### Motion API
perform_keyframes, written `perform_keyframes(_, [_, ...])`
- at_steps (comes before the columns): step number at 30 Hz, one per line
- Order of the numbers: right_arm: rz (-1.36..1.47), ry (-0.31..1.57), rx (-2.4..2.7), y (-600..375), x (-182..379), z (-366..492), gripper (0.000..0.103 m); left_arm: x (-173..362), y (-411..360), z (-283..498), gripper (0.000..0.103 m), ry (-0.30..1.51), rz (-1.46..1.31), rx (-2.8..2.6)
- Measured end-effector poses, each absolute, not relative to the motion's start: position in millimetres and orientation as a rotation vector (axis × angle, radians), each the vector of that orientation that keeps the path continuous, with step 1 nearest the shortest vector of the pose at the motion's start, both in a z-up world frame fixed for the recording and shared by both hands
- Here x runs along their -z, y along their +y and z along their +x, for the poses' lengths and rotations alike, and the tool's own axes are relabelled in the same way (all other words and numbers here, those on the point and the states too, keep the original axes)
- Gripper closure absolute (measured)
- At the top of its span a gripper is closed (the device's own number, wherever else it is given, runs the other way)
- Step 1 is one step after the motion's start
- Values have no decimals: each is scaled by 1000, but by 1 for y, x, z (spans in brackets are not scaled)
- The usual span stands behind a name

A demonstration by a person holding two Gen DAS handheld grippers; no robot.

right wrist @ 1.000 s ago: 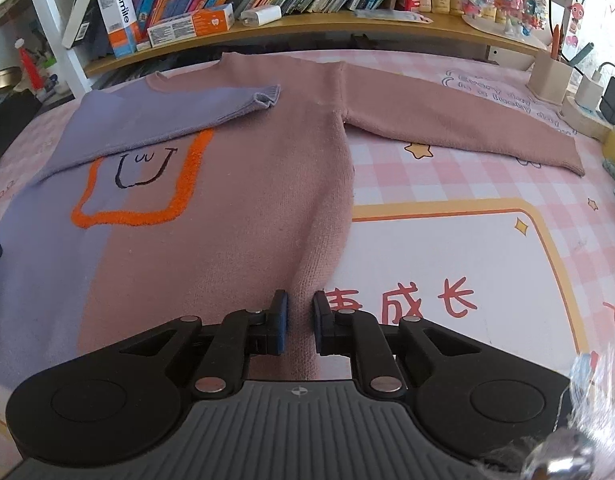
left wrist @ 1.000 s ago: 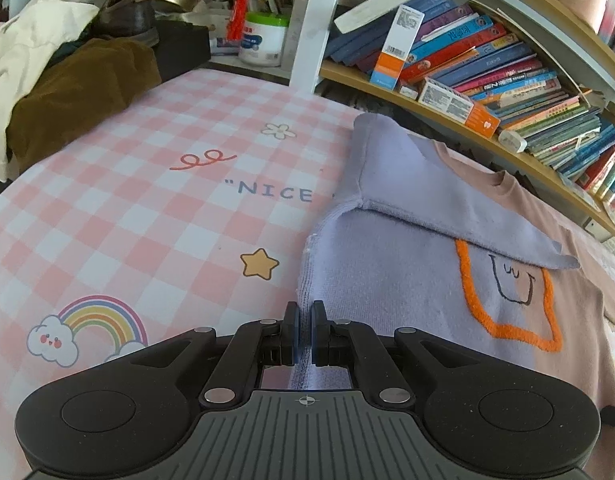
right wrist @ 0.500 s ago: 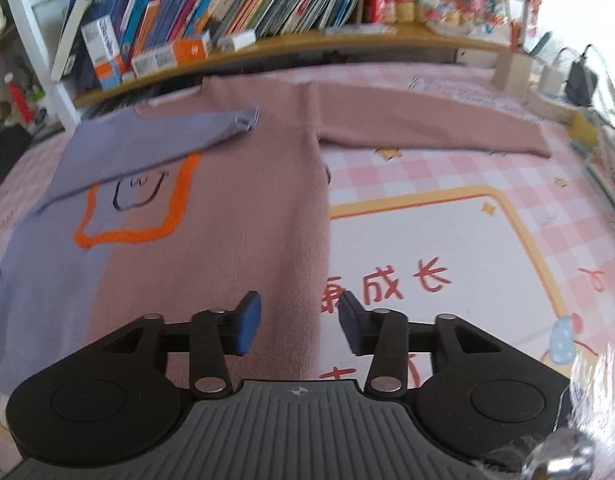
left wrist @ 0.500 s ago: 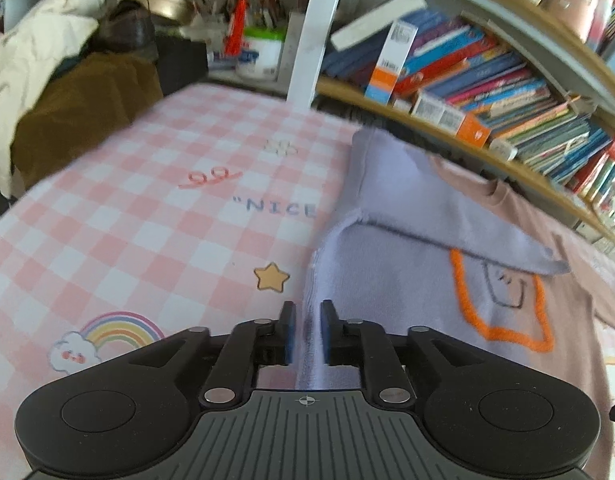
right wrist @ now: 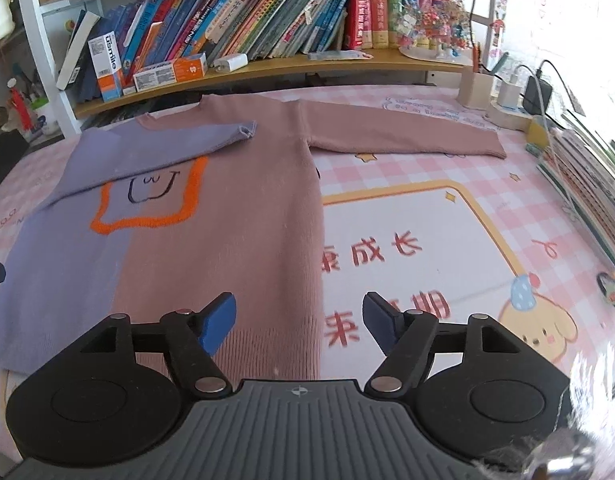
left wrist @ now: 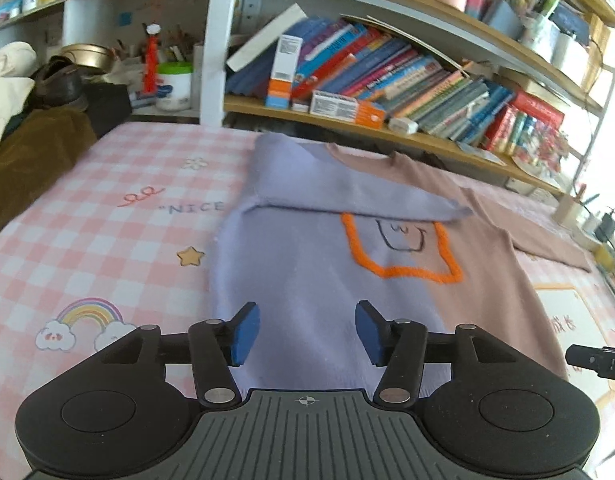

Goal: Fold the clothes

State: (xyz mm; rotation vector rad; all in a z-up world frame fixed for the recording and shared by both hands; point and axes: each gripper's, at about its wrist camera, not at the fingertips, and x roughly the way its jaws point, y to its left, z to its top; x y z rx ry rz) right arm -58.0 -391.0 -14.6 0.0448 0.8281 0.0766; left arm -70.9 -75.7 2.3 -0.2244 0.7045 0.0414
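1. The sweater point(right wrist: 227, 216), half lilac and half dusty pink, lies flat on the bench point(right wrist: 427, 216) under a pink checked cover, below the bookshelf point(right wrist: 267, 68).
2. Its lilac sleeve point(left wrist: 347, 196) is folded across the chest, over the top of the orange outline; the pink sleeve point(right wrist: 403, 136) lies stretched out sideways.
3. The left gripper point(left wrist: 307, 332) hovers over the lilac hem, fingers spread and holding nothing.
4. The right gripper point(right wrist: 299, 320) is over the pink hem's edge, fingers likewise released.
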Motion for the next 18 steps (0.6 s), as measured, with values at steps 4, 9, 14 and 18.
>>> perform_keyframes(4, [43, 833, -39, -392, 15, -74, 33, 4, -73, -73, 45, 725, -244, -22])
perform_keyframes(9, [50, 826, 13, -397, 13, -90, 28, 8, -78, -72, 41, 744, -237, 31])
perform_keyframes(14, [64, 822, 49, -403, 12, -97, 28, 9, -88, -69, 31, 753, -211, 79])
perform_keyframes(18, [72, 818, 62, -406, 11, -96, 28, 10, -92, -64, 27, 763, -201, 78])
